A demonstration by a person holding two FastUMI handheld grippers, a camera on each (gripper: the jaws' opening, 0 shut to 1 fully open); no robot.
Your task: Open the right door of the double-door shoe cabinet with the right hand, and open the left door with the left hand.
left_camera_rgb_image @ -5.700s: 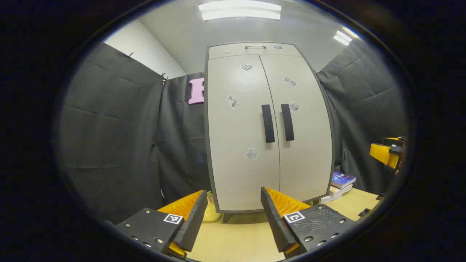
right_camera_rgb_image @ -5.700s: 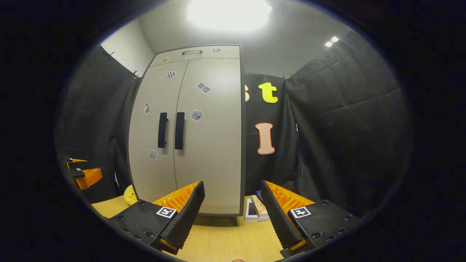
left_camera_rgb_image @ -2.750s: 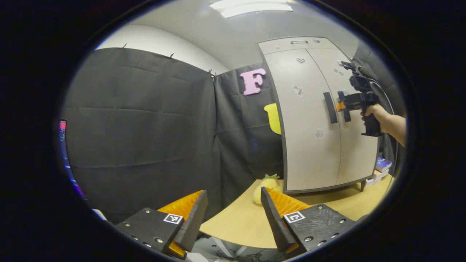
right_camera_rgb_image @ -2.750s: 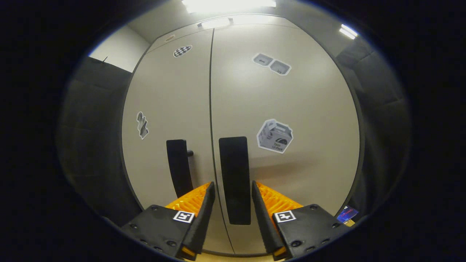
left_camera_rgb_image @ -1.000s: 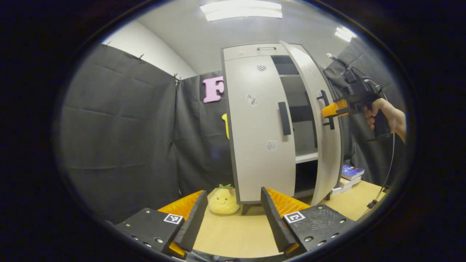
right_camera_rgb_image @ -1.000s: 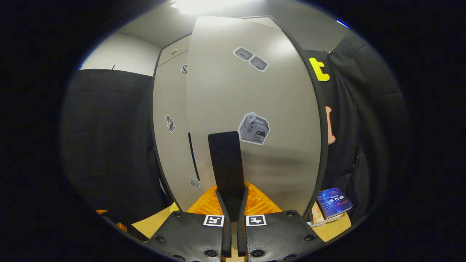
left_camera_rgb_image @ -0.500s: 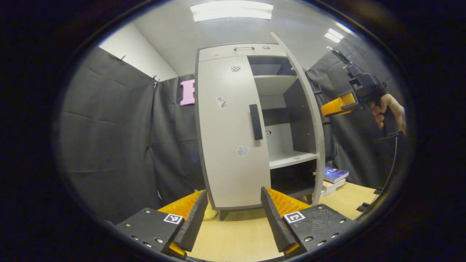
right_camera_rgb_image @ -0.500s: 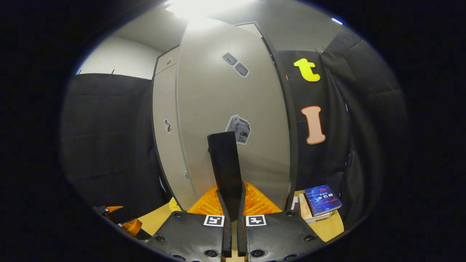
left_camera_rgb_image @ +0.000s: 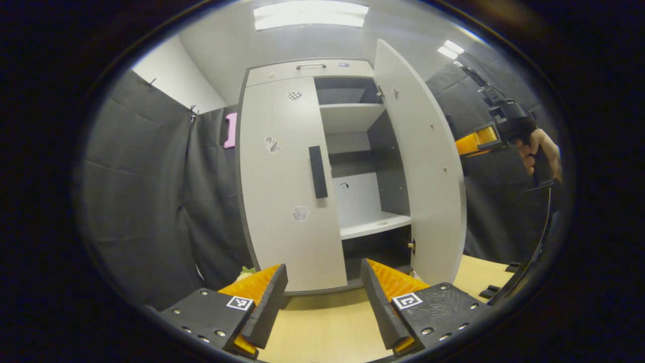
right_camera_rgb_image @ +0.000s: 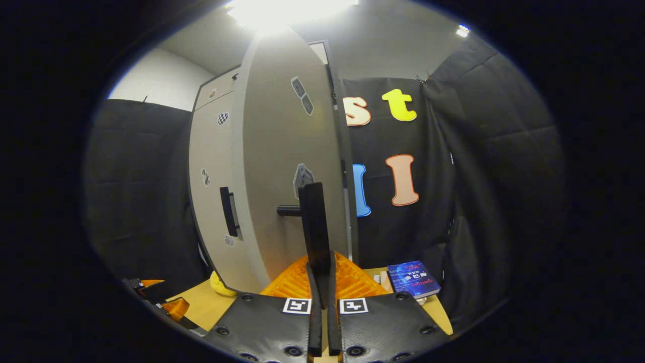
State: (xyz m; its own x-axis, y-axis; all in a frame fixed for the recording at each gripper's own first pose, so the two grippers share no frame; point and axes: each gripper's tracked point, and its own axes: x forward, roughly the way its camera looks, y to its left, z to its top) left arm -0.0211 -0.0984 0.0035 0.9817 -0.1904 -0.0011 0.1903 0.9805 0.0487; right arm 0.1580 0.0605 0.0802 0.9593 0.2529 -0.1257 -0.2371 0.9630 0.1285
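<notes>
We see the cabinet (left_camera_rgb_image: pixel 282 70) standing on the table (left_camera_rgb_image: pixel 322 333), against the booth's cloth wall. Its right door (left_camera_rgb_image: pixel 418 166) is swung wide; the left gripper view shows that door's inner face, the shelves (left_camera_rgb_image: pixel 375 224) and the dark interior. The right gripper view shows the same door's outer face (right_camera_rgb_image: pixel 282 166) nearly edge-on, with stickers on it. The left door (left_camera_rgb_image: pixel 282 191) is closed, its handle (left_camera_rgb_image: pixel 318 172) untouched.

Our left gripper (left_camera_rgb_image: pixel 322 302) hangs low over the table, well apart from the cabinet, jaws spread wide and holding nothing. In the right gripper view it appears at the lower left edge (right_camera_rgb_image: pixel 161 302).

Our right gripper (right_camera_rgb_image: pixel 320 290) is clamped on the right handle (right_camera_rgb_image: pixel 313 227), both fingers pressing its lower end. From the left gripper view we see it (left_camera_rgb_image: pixel 473 143) beyond the open door's edge, held by a hand (left_camera_rgb_image: pixel 541 154); the handle is hidden there.

The right gripper view adds a book (right_camera_rgb_image: pixel 414 280) on the table and a yellow plush (right_camera_rgb_image: pixel 219 285) at the cabinet's foot. The left gripper view catches the plush (left_camera_rgb_image: pixel 245 272) just behind a finger.
</notes>
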